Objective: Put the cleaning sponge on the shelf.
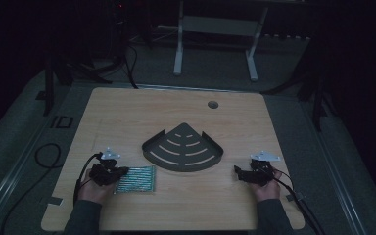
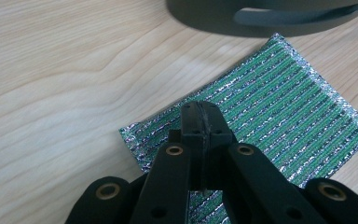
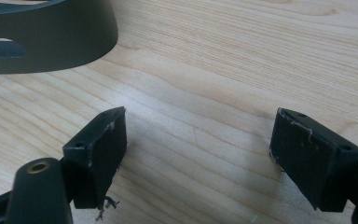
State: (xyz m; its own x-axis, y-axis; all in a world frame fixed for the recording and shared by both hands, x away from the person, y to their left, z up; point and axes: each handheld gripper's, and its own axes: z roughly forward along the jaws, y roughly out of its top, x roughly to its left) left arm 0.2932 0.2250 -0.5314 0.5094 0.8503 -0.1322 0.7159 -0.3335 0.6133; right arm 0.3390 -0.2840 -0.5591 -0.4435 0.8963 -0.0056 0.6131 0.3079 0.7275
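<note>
Left claw [image 2: 200, 122] closed over scouring pad [image 2: 279, 112]

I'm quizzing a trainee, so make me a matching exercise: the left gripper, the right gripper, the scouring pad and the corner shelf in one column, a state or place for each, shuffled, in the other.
Column one:
1. left gripper
2. right gripper
3. scouring pad
4. corner shelf

Column two:
A. dark, fan-shaped, mid-table
B. jaws wide apart over bare wood
C. green and silver stripes, lying flat
D. jaws shut, tips over the pad

Pairs: 1-D, 2-B, 3-C, 4-A
</note>
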